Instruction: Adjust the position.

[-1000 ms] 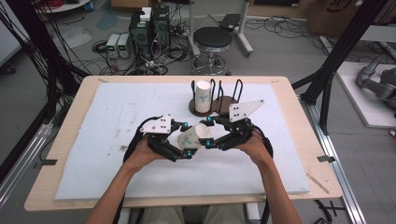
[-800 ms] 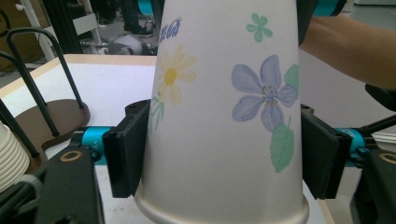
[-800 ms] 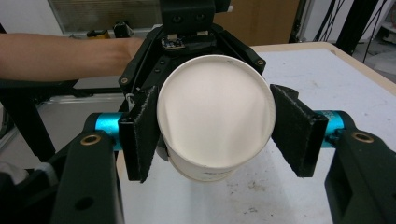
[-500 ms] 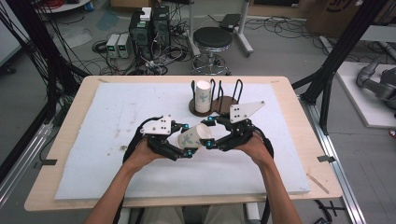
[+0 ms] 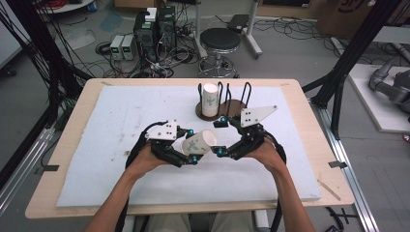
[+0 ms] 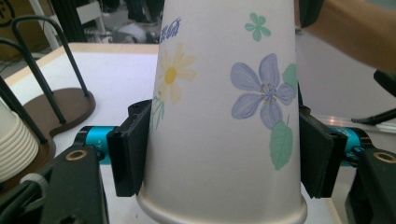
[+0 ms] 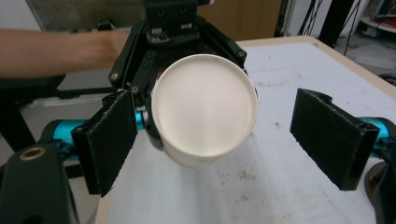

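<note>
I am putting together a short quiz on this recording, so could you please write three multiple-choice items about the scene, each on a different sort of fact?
1. Where is the brown cup rack?
A. At the table's far side, beyond both hands
B. At the near edge
C. On the floor

2. What colour is the large flower on the held paper cup?
A. Red
B. Pale purple
C. Black

3. How does the right hand-held gripper stand?
A. Clamped on the cup
B. Shut on nothing
C. Open, pads apart, facing the cup's bottom

Answers:
1 A, the high view shows the rack past the grippers.
2 B, the left gripper view shows purple petals.
3 C, the right gripper view shows gaps beside the cup, which the left hand-held gripper grips.
</note>
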`<state>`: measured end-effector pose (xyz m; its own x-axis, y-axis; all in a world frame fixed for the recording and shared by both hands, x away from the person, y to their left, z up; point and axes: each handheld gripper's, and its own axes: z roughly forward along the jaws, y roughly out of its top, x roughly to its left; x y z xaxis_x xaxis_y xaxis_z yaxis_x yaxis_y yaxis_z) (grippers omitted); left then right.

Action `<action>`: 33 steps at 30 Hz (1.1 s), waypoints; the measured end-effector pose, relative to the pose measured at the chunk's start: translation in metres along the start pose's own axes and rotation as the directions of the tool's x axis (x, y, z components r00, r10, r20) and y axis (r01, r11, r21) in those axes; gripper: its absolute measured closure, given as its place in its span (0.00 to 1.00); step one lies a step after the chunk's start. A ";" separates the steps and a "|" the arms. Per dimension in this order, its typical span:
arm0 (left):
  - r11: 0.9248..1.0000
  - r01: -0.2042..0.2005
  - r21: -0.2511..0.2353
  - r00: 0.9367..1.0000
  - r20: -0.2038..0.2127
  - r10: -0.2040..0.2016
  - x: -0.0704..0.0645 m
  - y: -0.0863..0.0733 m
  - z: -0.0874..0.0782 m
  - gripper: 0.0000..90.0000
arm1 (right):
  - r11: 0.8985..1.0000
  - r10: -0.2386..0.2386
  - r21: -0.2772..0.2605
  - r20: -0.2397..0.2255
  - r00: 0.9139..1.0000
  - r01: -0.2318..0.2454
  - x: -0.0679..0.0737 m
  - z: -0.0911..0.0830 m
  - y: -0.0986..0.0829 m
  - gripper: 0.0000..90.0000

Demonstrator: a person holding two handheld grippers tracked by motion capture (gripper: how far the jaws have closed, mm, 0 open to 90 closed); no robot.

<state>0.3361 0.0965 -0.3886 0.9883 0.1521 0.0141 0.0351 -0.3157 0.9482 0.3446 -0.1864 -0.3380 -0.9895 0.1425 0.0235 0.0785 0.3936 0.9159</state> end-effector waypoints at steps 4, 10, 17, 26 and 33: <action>0.996 -0.015 0.091 1.000 -0.010 0.016 -0.001 0.006 -0.009 0.33 | 0.998 -0.023 0.057 0.003 1.000 0.023 0.004 -0.003 0.001 0.17; 0.968 -0.044 0.247 0.999 -0.008 0.047 -0.002 0.018 -0.019 0.33 | 0.980 -0.064 0.192 0.026 0.998 0.058 0.010 -0.003 0.007 0.17; 0.897 -0.112 0.429 0.993 0.030 0.110 -0.003 0.033 -0.018 0.33 | 0.930 -0.108 0.355 0.031 0.994 0.090 0.013 0.005 0.017 0.18; 0.799 -0.156 0.580 0.988 0.085 0.131 -0.005 0.049 -0.010 0.33 | 0.852 -0.147 0.509 0.014 0.989 0.119 0.017 0.022 0.026 0.18; 0.790 -0.165 0.591 0.986 0.092 0.137 -0.006 0.056 -0.007 0.33 | 0.836 -0.159 0.533 0.003 0.987 0.133 0.018 0.030 0.030 0.18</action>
<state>0.3310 0.0848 -0.3332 0.9932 0.0206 0.1142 -0.0472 -0.8278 0.5591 0.3324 -0.1451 -0.3220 -0.9890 0.0809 -0.1239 -0.0015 0.8316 0.5554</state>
